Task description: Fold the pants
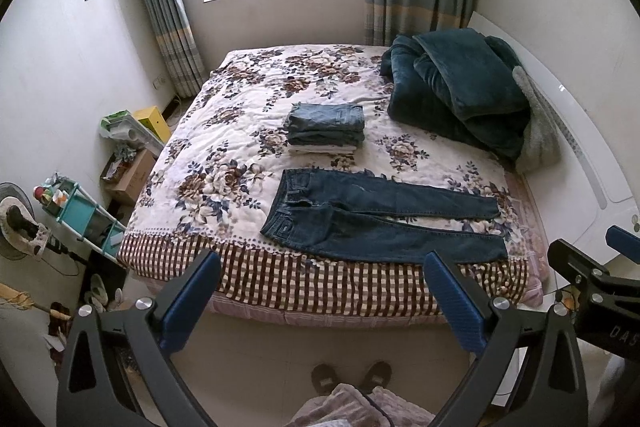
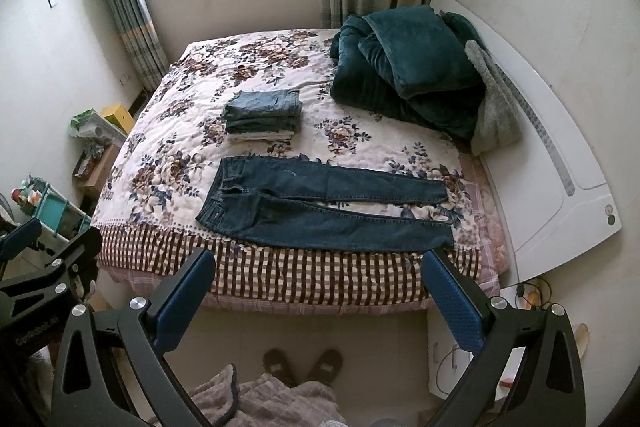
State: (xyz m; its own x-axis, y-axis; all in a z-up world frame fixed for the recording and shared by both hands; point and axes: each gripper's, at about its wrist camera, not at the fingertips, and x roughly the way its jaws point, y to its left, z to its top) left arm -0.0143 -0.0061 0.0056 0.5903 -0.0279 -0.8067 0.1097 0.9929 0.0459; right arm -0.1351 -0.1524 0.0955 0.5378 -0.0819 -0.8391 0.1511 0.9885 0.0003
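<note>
A pair of dark blue jeans (image 1: 372, 215) lies flat near the front edge of the bed (image 1: 224, 131), waistband at the left, legs spread apart to the right; it also shows in the right wrist view (image 2: 320, 211). Behind it sits a stack of folded pants (image 1: 326, 127), also seen from the right wrist (image 2: 262, 117). My left gripper (image 1: 320, 301) is open and empty, held back from the bed above the floor. My right gripper (image 2: 316, 297) is open and empty too, beside the left one; it shows at the right edge of the left wrist view (image 1: 592, 267).
A heap of dark green blankets (image 1: 452, 95) and a grey fleece (image 1: 536, 131) lie at the bed's far right by the white headboard (image 1: 580, 163). Boxes and a teal shelf rack (image 1: 84, 219) stand left of the bed. Slippers (image 1: 352, 377) are on the floor below.
</note>
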